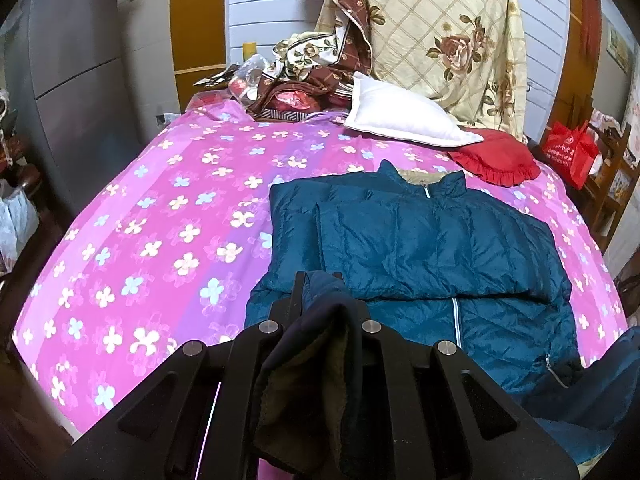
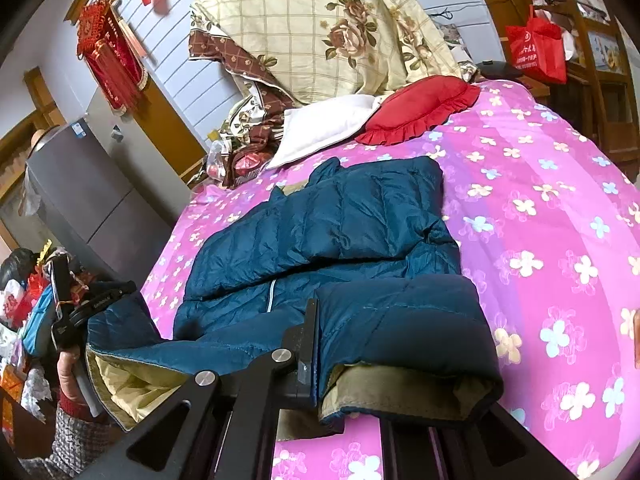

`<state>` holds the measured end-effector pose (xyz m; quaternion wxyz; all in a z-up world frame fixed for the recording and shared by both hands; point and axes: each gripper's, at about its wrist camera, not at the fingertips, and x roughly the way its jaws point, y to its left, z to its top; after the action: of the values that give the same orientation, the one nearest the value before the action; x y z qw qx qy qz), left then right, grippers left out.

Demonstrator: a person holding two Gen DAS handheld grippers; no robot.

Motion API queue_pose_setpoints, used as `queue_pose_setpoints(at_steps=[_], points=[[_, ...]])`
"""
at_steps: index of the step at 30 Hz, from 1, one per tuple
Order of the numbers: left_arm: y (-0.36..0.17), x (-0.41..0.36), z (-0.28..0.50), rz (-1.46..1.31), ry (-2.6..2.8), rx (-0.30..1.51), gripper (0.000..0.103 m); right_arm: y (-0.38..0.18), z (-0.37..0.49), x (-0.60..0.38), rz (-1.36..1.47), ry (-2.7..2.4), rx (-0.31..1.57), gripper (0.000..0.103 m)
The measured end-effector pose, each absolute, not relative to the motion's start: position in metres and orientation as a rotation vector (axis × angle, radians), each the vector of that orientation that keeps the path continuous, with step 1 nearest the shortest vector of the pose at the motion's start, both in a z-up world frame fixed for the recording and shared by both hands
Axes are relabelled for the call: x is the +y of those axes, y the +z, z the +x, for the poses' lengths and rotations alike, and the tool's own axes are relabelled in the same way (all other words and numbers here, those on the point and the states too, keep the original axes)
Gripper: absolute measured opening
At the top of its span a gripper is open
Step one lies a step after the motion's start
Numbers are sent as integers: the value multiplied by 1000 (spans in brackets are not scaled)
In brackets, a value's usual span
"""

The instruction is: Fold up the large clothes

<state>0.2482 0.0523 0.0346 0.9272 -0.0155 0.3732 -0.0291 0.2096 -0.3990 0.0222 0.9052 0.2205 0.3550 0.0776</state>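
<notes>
A teal puffer jacket (image 1: 432,240) lies front-up on the pink flowered bedspread (image 1: 160,208), collar toward the far end and both sleeves folded across its chest. My left gripper (image 1: 319,286) is shut on the jacket's near hem, and dark fabric with olive lining bunches between its fingers. In the right wrist view the jacket (image 2: 320,220) has its bottom edge lifted off the bed. My right gripper (image 2: 320,332) is shut on the hem's other corner, which drapes over and hides one finger. The left gripper (image 2: 80,312), held in a hand, shows at the left with the hem raised.
A white pillow (image 1: 400,116) and a red frilled cushion (image 1: 496,160) lie beyond the collar. A cream floral quilt (image 1: 448,32) leans on the headboard beside a heap of clutter (image 1: 280,84). A grey cabinet (image 1: 72,80) stands left, and a red bag (image 1: 572,148) hangs right.
</notes>
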Motion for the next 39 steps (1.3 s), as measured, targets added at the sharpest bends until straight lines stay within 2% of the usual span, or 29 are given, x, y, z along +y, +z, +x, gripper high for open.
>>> queue_pose_setpoints(at_steps=[15, 39], points=[[31, 46, 278, -26, -63, 786, 9, 22, 238, -400, 448, 138, 749, 7], [40, 53, 350, -9, 26, 796, 9, 40, 335, -387, 353, 64, 759, 7]])
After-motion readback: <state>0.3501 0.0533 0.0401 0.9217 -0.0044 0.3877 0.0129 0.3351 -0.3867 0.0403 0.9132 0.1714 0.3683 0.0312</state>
